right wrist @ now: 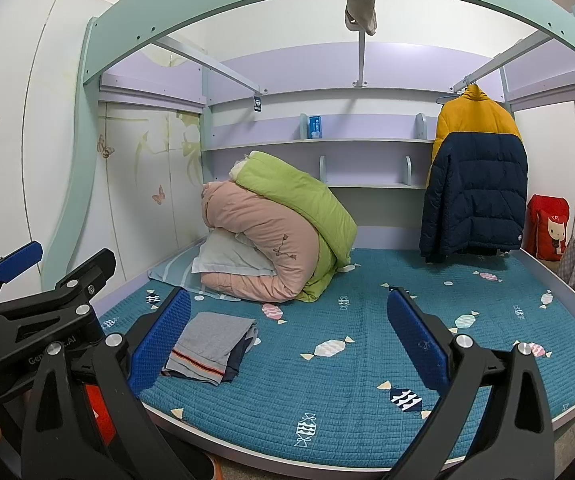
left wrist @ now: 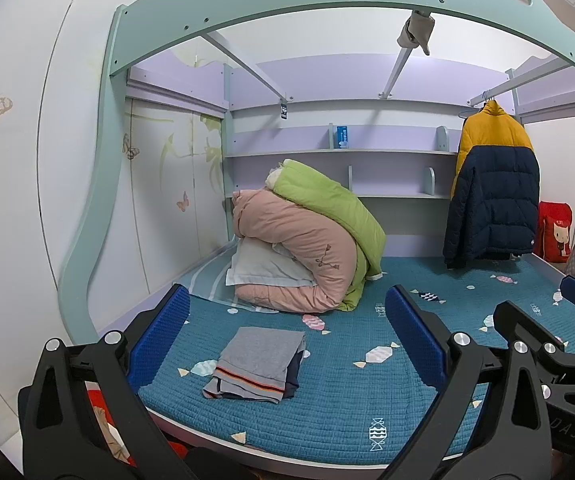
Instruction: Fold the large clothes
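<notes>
Both tools sat closest to the lenses, fingers spread wide and gripping nothing. Left tool (left wrist: 287, 340) hovered level over the front edge of the bed (left wrist: 347, 420), pointing toward the back shelves (left wrist: 339, 153); its blue ribbed pads (left wrist: 163, 340) framed the folded clothes (left wrist: 257, 364). Right tool (right wrist: 291, 344) was held just beside it at the same height, also released, aimed the same way.

Writing: the left tool's body in the right wrist view read "Gen…AI", partly hidden. The right tool's body in the left wrist view showed "DAS", cut off at the frame edge. Blue box (right wrist: 314, 126) on the upper shelf carried print too small to read.

Folded clothes were a grey piece with an orange-and-dark stripe, stacked over a navy piece, lying flat on the teal candy-print bedspread near the front left. Behind them sat a rolled pink quilt (left wrist: 299, 256) with a green quilt (left wrist: 327, 208) over it, against a pale pillow (left wrist: 263, 268). Yellow-and-navy puffer jacket (left wrist: 491, 184) hung from a rail at the back right, well apart from the folded stack. Red bag (left wrist: 555, 232) with a cat print stood past the bed's right end.
</notes>
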